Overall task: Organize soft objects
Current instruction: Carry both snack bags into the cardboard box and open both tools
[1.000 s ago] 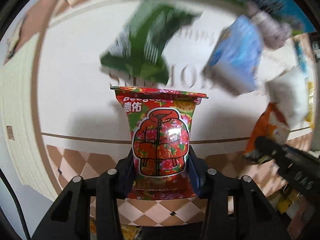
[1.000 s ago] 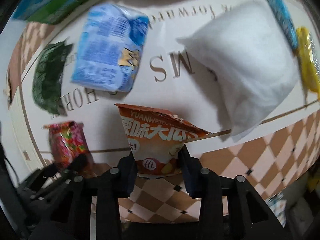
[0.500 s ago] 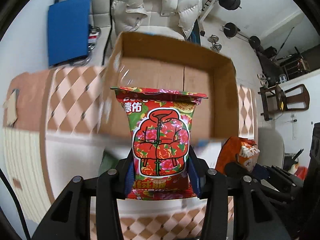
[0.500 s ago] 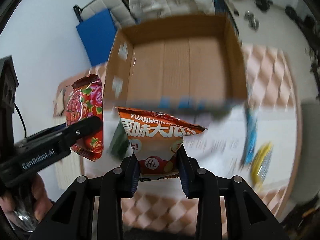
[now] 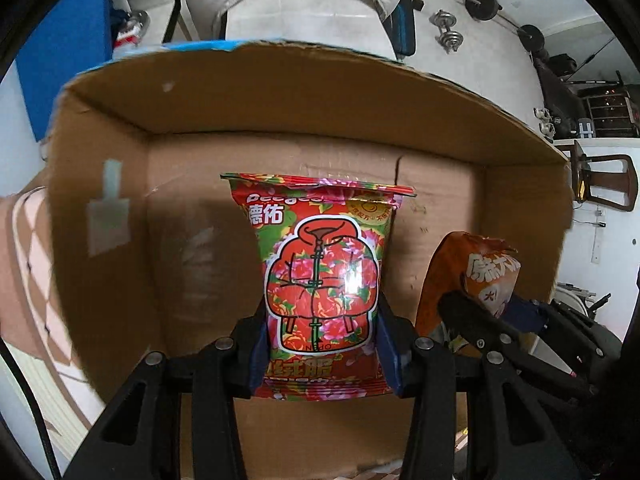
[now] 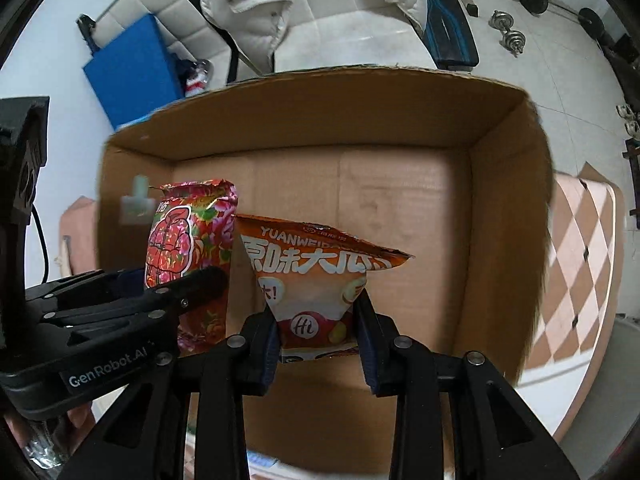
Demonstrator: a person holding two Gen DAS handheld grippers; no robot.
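Note:
My left gripper (image 5: 322, 344) is shut on a red flowered packet (image 5: 322, 276) and holds it upright inside the open cardboard box (image 5: 100, 208). My right gripper (image 6: 318, 332) is shut on an orange snack bag (image 6: 316, 280) and holds it inside the same box (image 6: 504, 216), just right of the red packet (image 6: 188, 240). The orange bag (image 5: 480, 276) and right gripper also show at the right of the left wrist view. The left gripper shows at the left of the right wrist view (image 6: 200, 280). The box floor around both packets is bare cardboard.
The box stands on a table with a brown and white checked cloth (image 6: 584, 256). Behind it are a white padded jacket (image 6: 304, 4) on a sofa, a blue mat (image 6: 128, 68), dumbbells (image 6: 508, 28) and a wooden chair (image 5: 608, 180).
Both grippers lifted their packets from the table and carried them forward over the box's near wall. The box now fills both views, and the other table items are out of sight.

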